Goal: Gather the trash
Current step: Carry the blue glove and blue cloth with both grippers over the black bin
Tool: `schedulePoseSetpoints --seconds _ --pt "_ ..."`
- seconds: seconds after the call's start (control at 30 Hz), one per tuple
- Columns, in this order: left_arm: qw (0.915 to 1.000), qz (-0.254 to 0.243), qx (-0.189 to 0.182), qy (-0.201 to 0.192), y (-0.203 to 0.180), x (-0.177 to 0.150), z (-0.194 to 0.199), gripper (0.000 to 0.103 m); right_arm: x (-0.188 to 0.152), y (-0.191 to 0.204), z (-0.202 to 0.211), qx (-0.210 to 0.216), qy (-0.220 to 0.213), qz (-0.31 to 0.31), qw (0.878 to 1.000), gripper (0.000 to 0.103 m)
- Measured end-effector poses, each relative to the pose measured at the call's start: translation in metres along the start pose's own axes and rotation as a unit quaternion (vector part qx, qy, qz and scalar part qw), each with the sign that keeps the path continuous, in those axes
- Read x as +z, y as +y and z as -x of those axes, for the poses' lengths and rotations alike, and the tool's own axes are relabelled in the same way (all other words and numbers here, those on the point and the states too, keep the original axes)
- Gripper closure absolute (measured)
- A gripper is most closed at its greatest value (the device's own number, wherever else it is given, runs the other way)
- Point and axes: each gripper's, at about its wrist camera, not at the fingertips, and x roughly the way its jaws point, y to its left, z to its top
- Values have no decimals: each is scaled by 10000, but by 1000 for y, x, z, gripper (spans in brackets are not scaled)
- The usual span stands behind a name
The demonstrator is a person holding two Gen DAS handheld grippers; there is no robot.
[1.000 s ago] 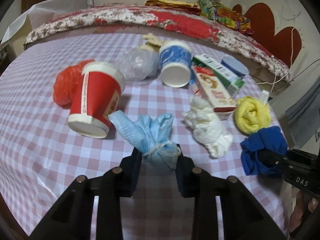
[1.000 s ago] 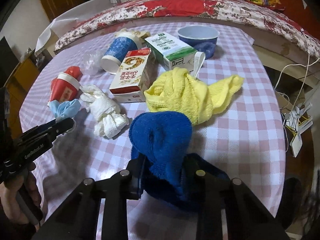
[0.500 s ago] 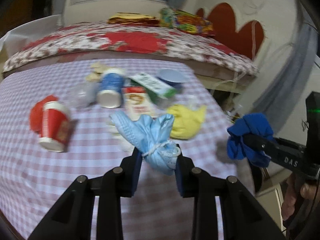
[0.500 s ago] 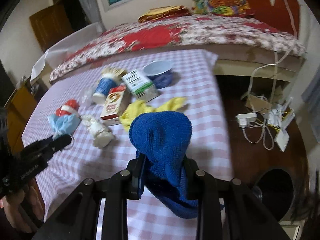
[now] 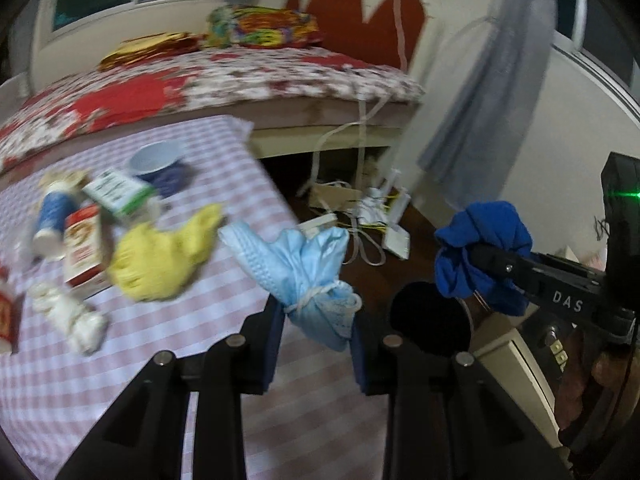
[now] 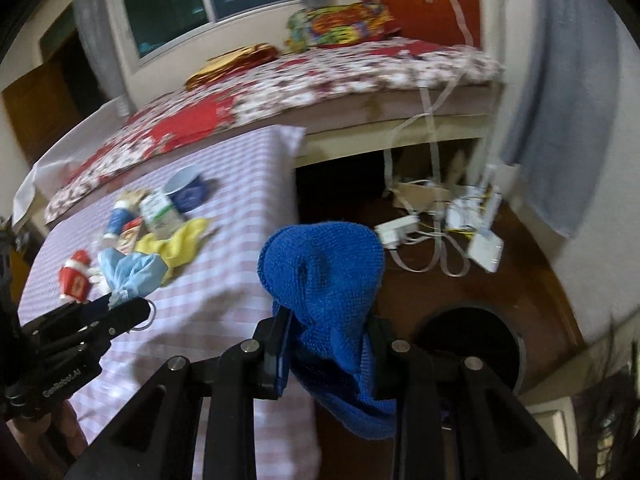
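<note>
My left gripper (image 5: pixel 318 322) is shut on a light blue tied bundle (image 5: pixel 304 264), held in the air over the right edge of the checked table (image 5: pixel 120 360). My right gripper (image 6: pixel 326 344) is shut on a dark blue cloth (image 6: pixel 324 292), lifted past the table edge over the floor; the same blue cloth (image 5: pixel 484 248) shows at the right of the left wrist view. A round black bin opening (image 6: pixel 472 344) lies on the floor just right of the cloth, and appears as the dark bin (image 5: pixel 430 316) below the bundle.
On the table lie a yellow cloth (image 5: pixel 160 256), a white crumpled wad (image 5: pixel 68 316), two cartons (image 5: pixel 116 192), a blue cup (image 5: pixel 52 216), a blue bowl (image 5: pixel 156 160) and a red cup (image 6: pixel 74 280). Power strips and cables (image 6: pixel 452 224) lie on the brown floor; a bed (image 6: pixel 280 92) stands behind.
Both grippers lifted their loads off the table and swung right, past the table edge. The floor, cables and black bin have come into view.
</note>
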Motion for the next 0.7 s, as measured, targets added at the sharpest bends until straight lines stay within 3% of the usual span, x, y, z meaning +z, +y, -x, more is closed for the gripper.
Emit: schedulePoseSetpoints --seconds 0.4,0.7 --pt "9978 -498 -383 193 -74 2 -30 72 -24 -86 25 -582 -86 -389 9975 73" --pt "9946 -747 -615 374 -112 1 -59 72 -48 -134 12 -820 123 -651 9944 73"
